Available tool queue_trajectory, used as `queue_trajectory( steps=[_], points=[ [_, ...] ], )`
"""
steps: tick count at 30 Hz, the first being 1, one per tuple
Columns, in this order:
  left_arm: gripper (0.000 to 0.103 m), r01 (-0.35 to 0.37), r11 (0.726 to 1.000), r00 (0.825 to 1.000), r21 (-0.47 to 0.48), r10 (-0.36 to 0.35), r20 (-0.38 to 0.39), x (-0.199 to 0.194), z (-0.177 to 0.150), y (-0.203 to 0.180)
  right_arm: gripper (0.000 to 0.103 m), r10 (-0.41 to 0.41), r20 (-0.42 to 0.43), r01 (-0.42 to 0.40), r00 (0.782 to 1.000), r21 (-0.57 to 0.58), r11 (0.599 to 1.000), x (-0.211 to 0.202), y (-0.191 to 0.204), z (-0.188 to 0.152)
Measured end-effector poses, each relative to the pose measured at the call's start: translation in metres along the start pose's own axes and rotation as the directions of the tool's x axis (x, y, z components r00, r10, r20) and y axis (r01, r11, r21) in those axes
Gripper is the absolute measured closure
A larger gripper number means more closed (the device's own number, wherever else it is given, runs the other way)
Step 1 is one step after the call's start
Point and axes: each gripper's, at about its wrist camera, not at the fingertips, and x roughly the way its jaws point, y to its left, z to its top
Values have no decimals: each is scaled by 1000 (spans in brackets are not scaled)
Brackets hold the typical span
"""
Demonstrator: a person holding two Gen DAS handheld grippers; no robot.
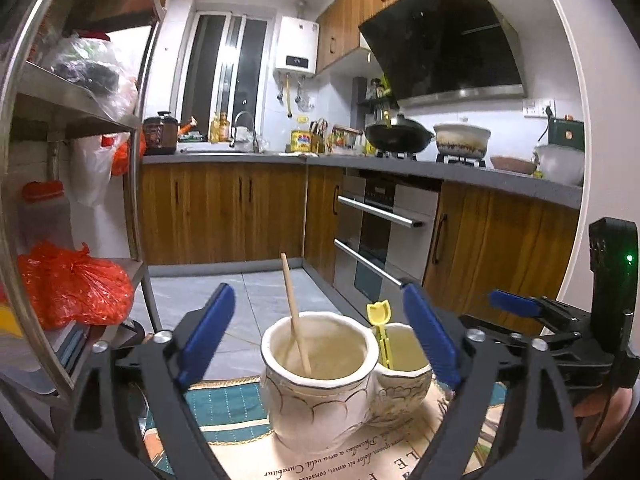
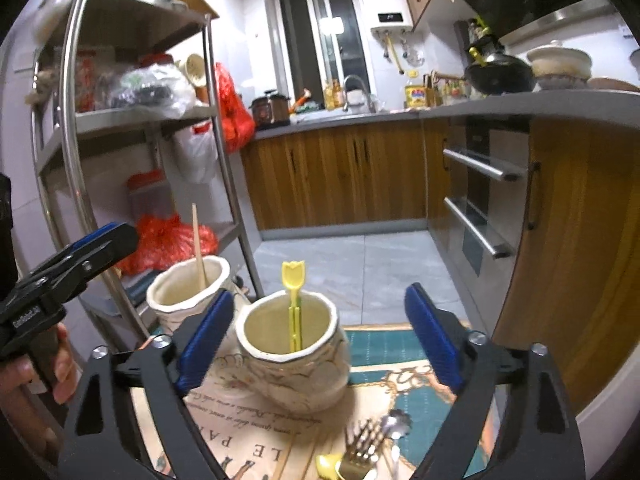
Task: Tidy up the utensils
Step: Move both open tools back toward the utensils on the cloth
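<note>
Two cream ceramic pots stand side by side on a patterned table mat (image 1: 244,404). The larger pot (image 1: 320,396) holds a wooden chopstick (image 1: 295,312). The smaller pot (image 1: 404,380) holds a yellow tulip-topped utensil (image 1: 380,332). My left gripper (image 1: 320,344) is open and empty, its blue pads either side of the pots. In the right wrist view my right gripper (image 2: 320,340) is open and empty around the smaller pot (image 2: 296,360) with the yellow utensil (image 2: 294,308). A gold fork (image 2: 362,444), a silver spoon (image 2: 394,424) and a yellow piece (image 2: 328,466) lie on the mat.
A steel shelf rack (image 2: 120,120) with bags stands left of the table. Wooden cabinets and an oven (image 2: 476,200) line the right. The other gripper (image 1: 560,320) shows at the right of the left wrist view. The larger pot (image 2: 188,292) sits left in the right view.
</note>
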Motion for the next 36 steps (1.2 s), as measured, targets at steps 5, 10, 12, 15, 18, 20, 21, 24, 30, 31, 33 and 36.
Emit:
queue_trajectory(
  steps=[5,10,12,15,18,20,21,24,30,31,33,36],
  points=[
    [6,-5,1000,1000,-12,5,25,-19,5,-1,5,-6,40,6,999,11,1000,-27,-9,3],
    [6,-2,1000,1000,2,2,19,-33,4,-8,5,-48,42,48,998,6,999,-48,-20,-2],
    [6,6,1000,1000,10,-6,8,-38,2,-12,5,-61,35,60,998,7,998,-56,-26,-5],
    [6,20,999,1000,27,-19,-16,-43,-3,-19,5,-61,21,61,998,29,998,-66,-38,-12],
    [6,34,998,998,50,-31,-48,-45,-13,-29,5,-82,0,82,997,33,996,-73,-46,-20],
    [6,47,997,996,66,-42,-78,-44,-21,-35,5,-104,-26,105,994,28,994,-74,-51,-25],
    [6,51,996,995,71,-44,-91,-43,-24,-38,5,-107,-34,108,994,25,994,-75,-52,-27],
    [6,72,994,987,85,-59,-147,-38,-38,-47,5,-115,-61,116,991,17,993,-76,-55,-36],
    [6,95,989,960,115,-60,-272,-24,-72,-65,5,-138,-132,141,982,10,990,-70,-60,-55],
    [6,101,989,951,108,-64,-302,-20,-78,-67,5,-138,-139,141,981,7,990,-69,-60,-57],
    [6,111,989,929,96,-69,-364,-13,-93,-70,5,-145,-154,145,977,-9,989,-67,-58,-64],
    [6,100,990,893,97,-46,-447,-2,-112,-77,5,-150,-177,150,973,-16,989,-62,-57,-69]
  ],
)
